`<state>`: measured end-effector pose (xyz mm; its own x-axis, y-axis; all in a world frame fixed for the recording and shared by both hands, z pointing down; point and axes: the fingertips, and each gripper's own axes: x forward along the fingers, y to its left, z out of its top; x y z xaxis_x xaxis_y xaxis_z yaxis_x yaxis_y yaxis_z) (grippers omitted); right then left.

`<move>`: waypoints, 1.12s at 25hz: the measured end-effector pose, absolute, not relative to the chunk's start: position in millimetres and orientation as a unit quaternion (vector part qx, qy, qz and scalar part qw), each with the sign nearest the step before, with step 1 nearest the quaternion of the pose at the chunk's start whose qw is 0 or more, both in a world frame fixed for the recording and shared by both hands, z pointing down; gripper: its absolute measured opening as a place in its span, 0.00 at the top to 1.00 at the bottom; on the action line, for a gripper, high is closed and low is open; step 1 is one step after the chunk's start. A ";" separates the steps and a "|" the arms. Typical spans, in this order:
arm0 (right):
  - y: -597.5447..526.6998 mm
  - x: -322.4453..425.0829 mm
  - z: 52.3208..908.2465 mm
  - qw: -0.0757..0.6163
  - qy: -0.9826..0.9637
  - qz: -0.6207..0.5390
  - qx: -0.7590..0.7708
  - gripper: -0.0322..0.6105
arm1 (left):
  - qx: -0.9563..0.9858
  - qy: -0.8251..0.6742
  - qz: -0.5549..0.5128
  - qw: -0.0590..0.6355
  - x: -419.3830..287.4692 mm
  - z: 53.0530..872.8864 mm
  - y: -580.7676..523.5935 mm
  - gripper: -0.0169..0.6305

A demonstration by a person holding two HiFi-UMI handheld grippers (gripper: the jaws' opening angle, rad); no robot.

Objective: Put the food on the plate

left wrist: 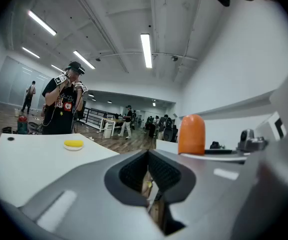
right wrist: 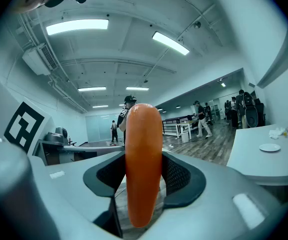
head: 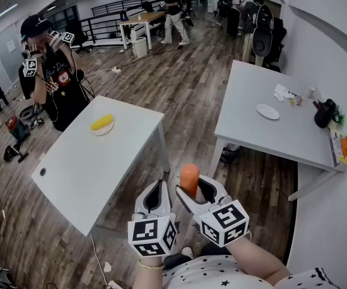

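Note:
My right gripper (head: 190,189) is shut on an orange carrot-like piece of food (head: 189,178), which stands upright between the jaws, in the air over the floor between two white tables. In the right gripper view the orange food (right wrist: 144,164) fills the gap of the right gripper (right wrist: 144,186). Beside it, my left gripper (head: 156,192) is shut and holds nothing; the left gripper view shows the left gripper (left wrist: 148,173) with pads together and the orange food (left wrist: 191,134) to its right. An empty white plate (head: 267,111) lies on the right table (head: 251,131).
The left table (head: 83,167) carries a small plate with yellow corn (head: 102,124). A person (head: 56,77) stands behind it, grippers raised. The right table's far end holds crumpled paper (head: 281,92), a black object (head: 323,113) and an orange-filled box (head: 343,147). Several people stand farther back.

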<state>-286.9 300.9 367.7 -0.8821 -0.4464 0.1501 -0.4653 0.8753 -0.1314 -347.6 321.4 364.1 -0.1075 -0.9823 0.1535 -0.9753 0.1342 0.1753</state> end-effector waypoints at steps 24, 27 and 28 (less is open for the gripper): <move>152.5 -129.1 380.3 0.038 -0.911 0.109 0.397 0.61 | 0.775 -0.621 0.018 0.119 -194.9 379.8 149.2 0.96; 112.0 -97.5 369.5 0.032 -0.907 0.100 0.408 0.61 | 0.782 -0.613 0.003 0.115 -167.1 367.3 110.3 0.96; 99.4 -85.7 366.0 0.032 -0.906 0.097 0.411 0.61 | 0.783 -0.611 -0.001 0.115 -156.2 364.1 98.1 0.96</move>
